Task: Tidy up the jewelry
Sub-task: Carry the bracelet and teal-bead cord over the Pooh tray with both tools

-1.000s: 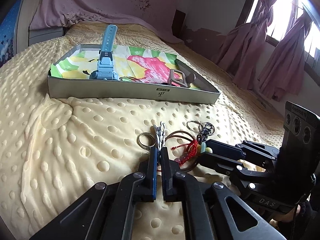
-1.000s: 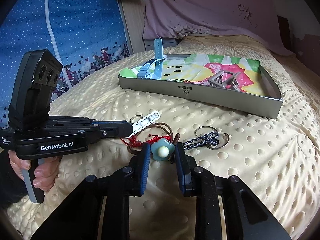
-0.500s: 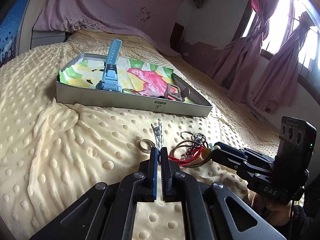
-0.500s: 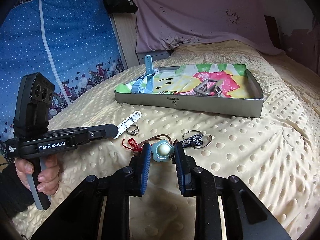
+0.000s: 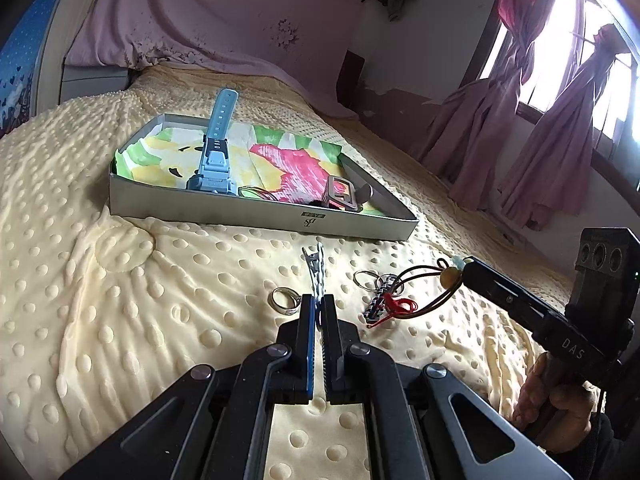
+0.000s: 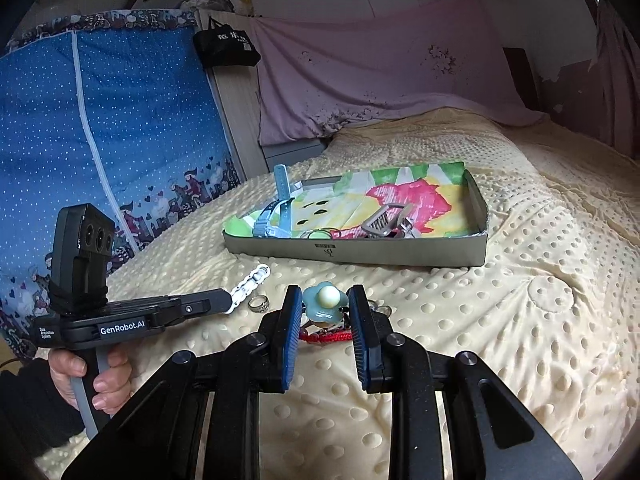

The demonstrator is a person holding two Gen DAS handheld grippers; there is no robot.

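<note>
Bedroom, yellow dotted bedspread [image 5: 100, 320] under both my tools. Nearest: my left gripper [image 5: 318, 308] clamped on white hair clip [image 5: 316, 272], held by its tail so it lifts clear of spread. My right gripper [image 6: 325, 308] pinching blue flower charm [image 6: 325, 304] of cord bracelet [image 5: 424, 292]; cord dangles. Silver ring [image 5: 285, 300] and keyring [image 5: 376, 292] lie loose nearby. Farther: cardboard tray [image 5: 256, 212], likely destination, already holds blue watch [image 5: 214, 152], buckle [image 5: 342, 194].

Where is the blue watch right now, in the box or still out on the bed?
In the box. The blue watch rests on the colourful paper lining the grey box, its strap pointing up above the rim.
</note>
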